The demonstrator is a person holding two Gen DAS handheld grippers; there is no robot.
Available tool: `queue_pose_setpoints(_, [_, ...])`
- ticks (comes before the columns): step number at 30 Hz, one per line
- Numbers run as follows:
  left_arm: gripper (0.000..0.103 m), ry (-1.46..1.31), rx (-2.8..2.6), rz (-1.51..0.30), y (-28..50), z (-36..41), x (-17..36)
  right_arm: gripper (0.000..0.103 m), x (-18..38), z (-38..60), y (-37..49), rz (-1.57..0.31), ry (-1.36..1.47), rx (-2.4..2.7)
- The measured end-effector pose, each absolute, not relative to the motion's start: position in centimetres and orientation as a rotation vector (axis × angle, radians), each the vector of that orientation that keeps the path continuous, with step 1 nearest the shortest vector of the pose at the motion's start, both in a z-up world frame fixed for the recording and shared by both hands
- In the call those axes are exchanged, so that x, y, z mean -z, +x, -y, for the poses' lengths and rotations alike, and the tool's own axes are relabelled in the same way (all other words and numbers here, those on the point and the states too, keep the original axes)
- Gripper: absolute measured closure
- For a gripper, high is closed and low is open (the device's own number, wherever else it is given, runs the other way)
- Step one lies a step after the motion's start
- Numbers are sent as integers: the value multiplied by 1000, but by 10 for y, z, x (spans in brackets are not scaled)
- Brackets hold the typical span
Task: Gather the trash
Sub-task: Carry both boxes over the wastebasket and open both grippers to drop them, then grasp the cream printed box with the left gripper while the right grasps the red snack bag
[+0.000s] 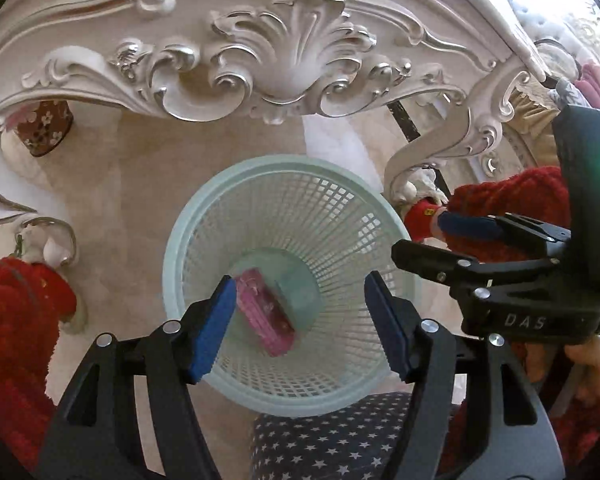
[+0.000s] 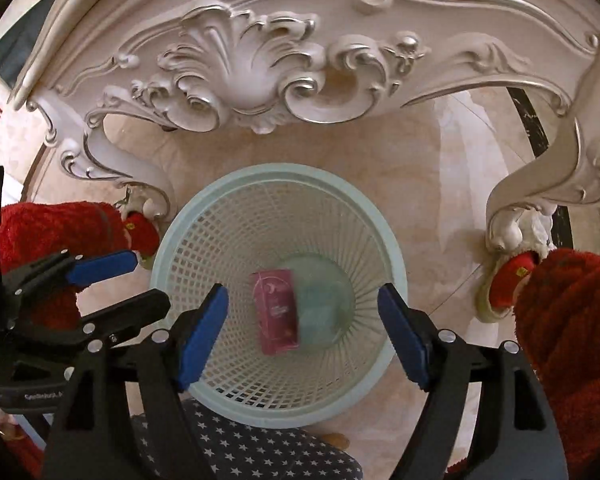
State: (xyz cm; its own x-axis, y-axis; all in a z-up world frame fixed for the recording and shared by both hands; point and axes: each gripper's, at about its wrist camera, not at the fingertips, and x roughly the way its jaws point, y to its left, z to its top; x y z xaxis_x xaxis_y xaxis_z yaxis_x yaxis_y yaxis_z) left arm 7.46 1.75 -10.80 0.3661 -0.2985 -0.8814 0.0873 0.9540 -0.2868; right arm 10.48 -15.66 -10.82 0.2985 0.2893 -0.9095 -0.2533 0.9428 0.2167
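Left gripper: my jaws stand apart with nothing between the blue pads; I point steeply down over the mouth of the bin.
Right gripper: my jaws also stand wide apart, nothing pressed by either pad; this one hangs over the same opening, just to the right of the left one.
Wastebasket: pale green plastic with a lattice wall, upright on the floor, right below both of my grippers, near the table's carved front.
Pink packet: the trash lies loose on the bottom of the wastebasket, slightly left of middle, clear of both sets of pads; in the left view it looks a little smeared.
Something pale green: it lies beside the packet on its right, on the basket floor; I cannot tell what it is.
Table: cream, with a carved shell and scroll apron edged in silver, on the far side of the basket; its curved legs come down left and right of it.
Floor: glossy beige marble.
Red fluffy sleeves: on both sides of the basket.
Star-print fabric: dark with white stars, at the near edge, just under the basket's near rim.
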Motion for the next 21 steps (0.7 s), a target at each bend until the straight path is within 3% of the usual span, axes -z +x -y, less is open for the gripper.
queue_pose_setpoints(9, [38,-185,245,-1156,63,-10,102,30,96,154,93,-1167,23,-366])
queue_pose_setpoints(17, [38,-343,207,-1038,32,-38,64,30,31,177,68,-899,78,-384])
queue_pose_setpoints(21, [38,-181,127,-896,29,-44,13,30,-30,200,76,-714,91,-377])
